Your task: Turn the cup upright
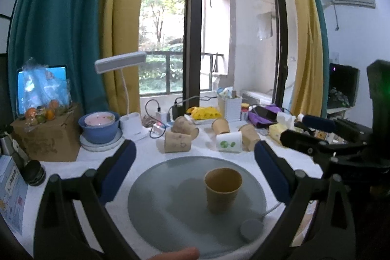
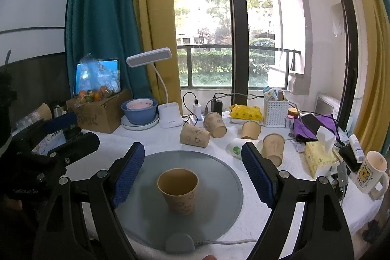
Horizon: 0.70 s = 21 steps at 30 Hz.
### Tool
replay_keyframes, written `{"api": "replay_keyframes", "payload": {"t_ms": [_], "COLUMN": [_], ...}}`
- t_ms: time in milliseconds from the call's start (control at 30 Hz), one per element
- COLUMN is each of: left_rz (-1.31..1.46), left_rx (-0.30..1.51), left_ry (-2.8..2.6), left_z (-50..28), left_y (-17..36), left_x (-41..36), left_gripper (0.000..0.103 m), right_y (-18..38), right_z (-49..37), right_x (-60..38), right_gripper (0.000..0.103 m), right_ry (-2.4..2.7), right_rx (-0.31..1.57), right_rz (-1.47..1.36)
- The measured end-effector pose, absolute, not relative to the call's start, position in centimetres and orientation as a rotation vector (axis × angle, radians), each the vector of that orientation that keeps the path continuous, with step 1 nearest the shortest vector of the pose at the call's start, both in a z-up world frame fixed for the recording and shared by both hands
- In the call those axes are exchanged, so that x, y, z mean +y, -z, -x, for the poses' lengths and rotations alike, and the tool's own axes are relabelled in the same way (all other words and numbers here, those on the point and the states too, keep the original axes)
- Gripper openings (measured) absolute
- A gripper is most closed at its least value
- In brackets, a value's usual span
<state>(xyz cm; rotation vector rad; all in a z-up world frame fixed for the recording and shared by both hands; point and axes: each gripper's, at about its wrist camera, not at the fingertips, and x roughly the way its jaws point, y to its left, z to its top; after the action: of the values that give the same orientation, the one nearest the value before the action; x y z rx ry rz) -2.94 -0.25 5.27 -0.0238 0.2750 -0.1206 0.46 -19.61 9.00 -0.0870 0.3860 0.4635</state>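
Observation:
A brown paper cup (image 1: 223,189) stands upright, mouth up, on a round grey mat (image 1: 170,211); it also shows in the right wrist view (image 2: 179,190) on the mat (image 2: 214,199). My left gripper (image 1: 195,160) is open and empty, its blue pads wide apart above and behind the cup. My right gripper (image 2: 193,163) is open and empty, its pads either side of the cup and clear of it. Each gripper shows at the edge of the other's view.
Several paper cups lie on their sides behind the mat (image 1: 178,141) (image 2: 195,135). A white desk lamp (image 2: 168,113), blue bowls (image 2: 140,110), a cardboard box (image 1: 48,138), a tissue box (image 2: 319,155), a mug (image 2: 371,172) and cables crowd the table's back and right.

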Motion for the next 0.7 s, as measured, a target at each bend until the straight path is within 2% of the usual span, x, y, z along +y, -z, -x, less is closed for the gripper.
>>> {"api": "replay_keyframes", "payload": {"t_ms": [700], "left_rz": [0.052], "left_rx": [0.298], "left_ry": [0.112], "left_z": [2.54], "left_y": [-4.32], "left_x": [-0.21], "left_gripper": [0.098], "right_y": [-8.21], "right_z": [-0.94], "right_x": [-19.05], "right_gripper": [0.084], "right_ry": [-0.468], "right_rx": [0.412], "right_rz": [0.087]}}
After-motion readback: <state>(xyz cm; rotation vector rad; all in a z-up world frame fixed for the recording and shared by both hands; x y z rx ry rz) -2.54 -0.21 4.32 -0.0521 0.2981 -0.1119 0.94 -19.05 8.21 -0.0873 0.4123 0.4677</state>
